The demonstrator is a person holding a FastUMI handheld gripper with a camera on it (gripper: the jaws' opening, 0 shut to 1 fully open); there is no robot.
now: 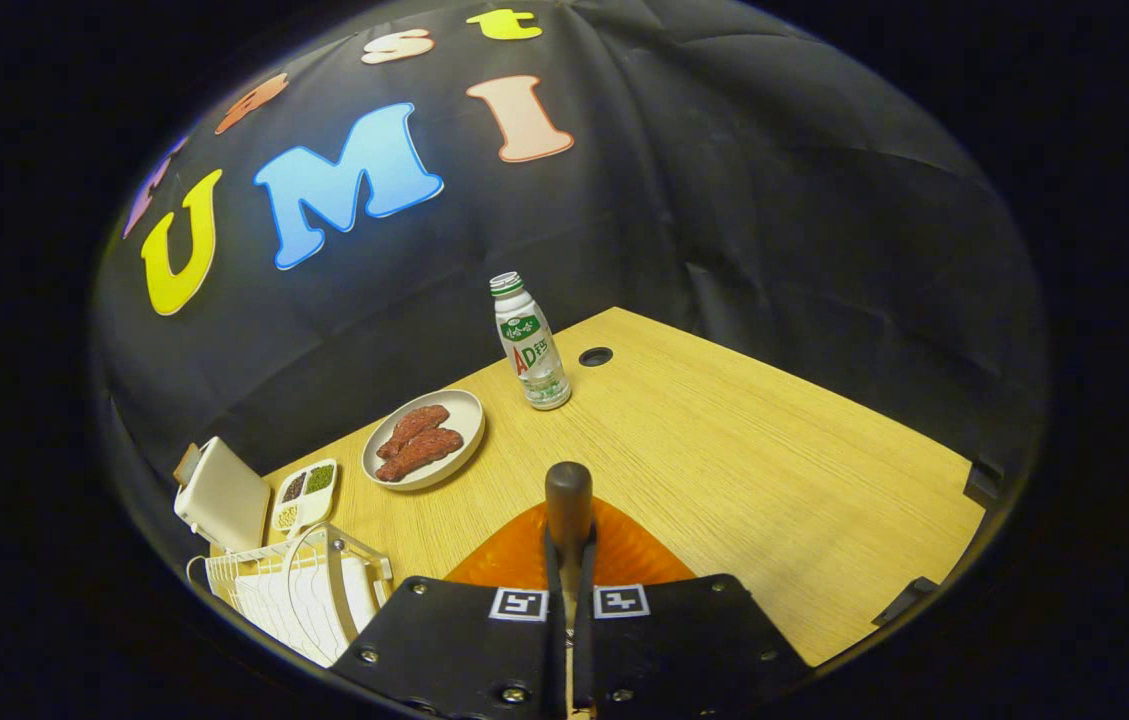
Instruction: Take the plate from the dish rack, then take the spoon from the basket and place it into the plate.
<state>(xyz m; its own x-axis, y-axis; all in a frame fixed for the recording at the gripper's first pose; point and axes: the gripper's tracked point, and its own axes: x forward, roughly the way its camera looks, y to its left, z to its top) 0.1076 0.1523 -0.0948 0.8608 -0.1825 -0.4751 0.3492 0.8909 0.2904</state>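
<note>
My gripper [569, 585] is shut on the spoon [569, 500]. Both black fingers press on its stem, and its dark rounded end sticks up just beyond the fingertips. The rest of the spoon is hidden between the fingers. Directly under the fingers and the spoon, an orange plate [624, 555] lies flat on the wooden table [774, 470], partly covered by the fingers. The white wire dish rack [294, 590] stands just left of the fingers at the table's near corner.
Beyond the rack sit a white box-like container [224, 495] and a small divided tray [304, 492] of seasonings. A pale plate with two pieces of meat [424, 440] lies ahead to the left. A plastic bottle [531, 345] stands farther back, beside a cable hole [595, 356].
</note>
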